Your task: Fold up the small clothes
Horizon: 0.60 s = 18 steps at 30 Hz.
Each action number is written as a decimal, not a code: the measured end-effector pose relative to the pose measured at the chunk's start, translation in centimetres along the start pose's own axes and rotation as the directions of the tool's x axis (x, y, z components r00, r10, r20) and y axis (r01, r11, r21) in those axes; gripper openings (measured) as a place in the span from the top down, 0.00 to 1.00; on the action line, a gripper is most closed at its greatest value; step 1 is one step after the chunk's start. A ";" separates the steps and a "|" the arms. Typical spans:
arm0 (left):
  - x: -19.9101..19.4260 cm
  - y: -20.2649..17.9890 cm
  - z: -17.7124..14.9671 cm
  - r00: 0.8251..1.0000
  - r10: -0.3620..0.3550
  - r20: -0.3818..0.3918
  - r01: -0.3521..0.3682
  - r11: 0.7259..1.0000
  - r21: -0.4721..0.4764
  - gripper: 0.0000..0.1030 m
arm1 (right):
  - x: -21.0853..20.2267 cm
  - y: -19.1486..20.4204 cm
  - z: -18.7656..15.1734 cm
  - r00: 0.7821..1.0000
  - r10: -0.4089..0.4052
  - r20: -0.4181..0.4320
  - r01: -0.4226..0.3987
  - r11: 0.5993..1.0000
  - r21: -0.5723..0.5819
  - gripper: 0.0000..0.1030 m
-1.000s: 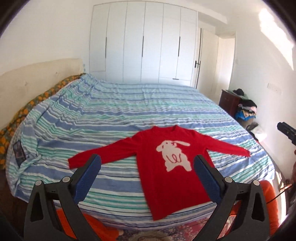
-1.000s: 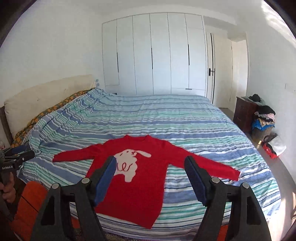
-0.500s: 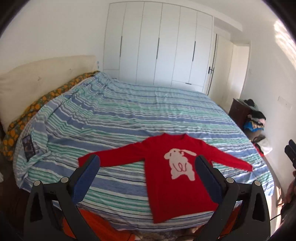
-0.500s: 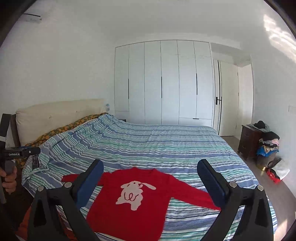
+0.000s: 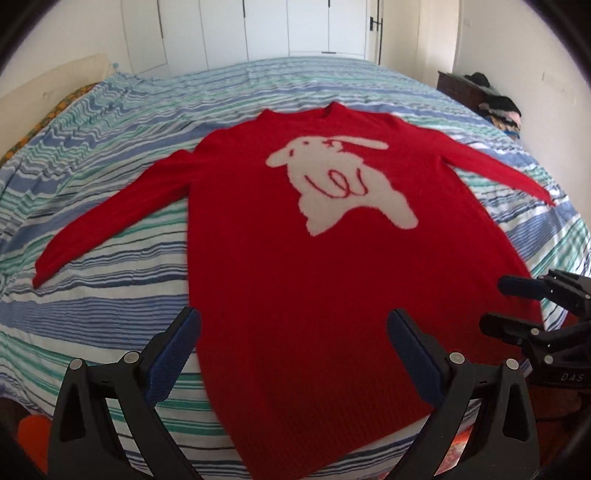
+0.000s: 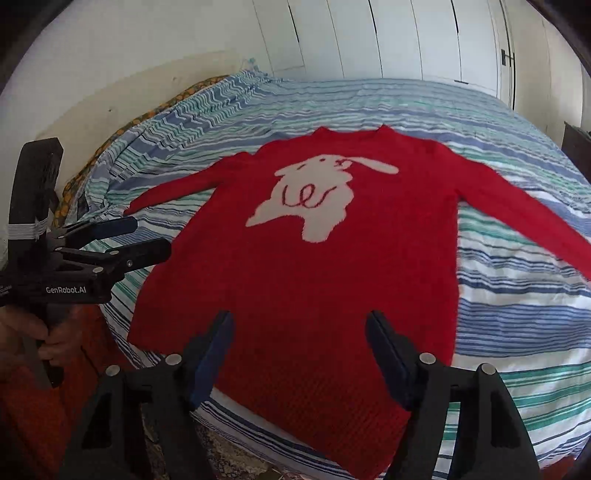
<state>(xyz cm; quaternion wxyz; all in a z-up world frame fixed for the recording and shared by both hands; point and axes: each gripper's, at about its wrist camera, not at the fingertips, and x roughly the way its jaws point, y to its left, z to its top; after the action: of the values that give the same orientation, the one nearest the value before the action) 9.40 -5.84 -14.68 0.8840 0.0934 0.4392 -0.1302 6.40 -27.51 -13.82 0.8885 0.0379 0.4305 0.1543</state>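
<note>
Red sweater [image 5: 280,266] with white rabbit motif [image 5: 343,184] spread flat, front up, on striped bed cover [image 5: 110,288], hem at the near edge of the bed, neck toward the far edge, both sleeves stretched out sideways. Left hand-held gripper [image 5: 293,354] poised above the hem near its left corner, jaws wide, nothing between them. Right hand-held gripper [image 6: 299,350] over the hem toward its right corner, jaws just narrowed yet apart, gripping nothing. White wardrobe [image 5: 266,29] beyond the far edge; pile of clothes [image 5: 498,107] off the bed's right side.
</note>
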 end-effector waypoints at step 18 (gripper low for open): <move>1.7 0.8 -4.5 0.998 -0.021 -0.060 0.020 1.000 -0.020 0.00 | 2.8 -1.4 -2.9 0.998 -0.044 -0.038 0.046 0.998 0.053 0.38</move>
<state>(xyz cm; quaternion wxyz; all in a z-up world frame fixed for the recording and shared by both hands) 7.28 -4.06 -18.69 0.8698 0.0844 0.4679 -0.1321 6.12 -28.18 -18.05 0.8824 0.0492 0.4515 0.1233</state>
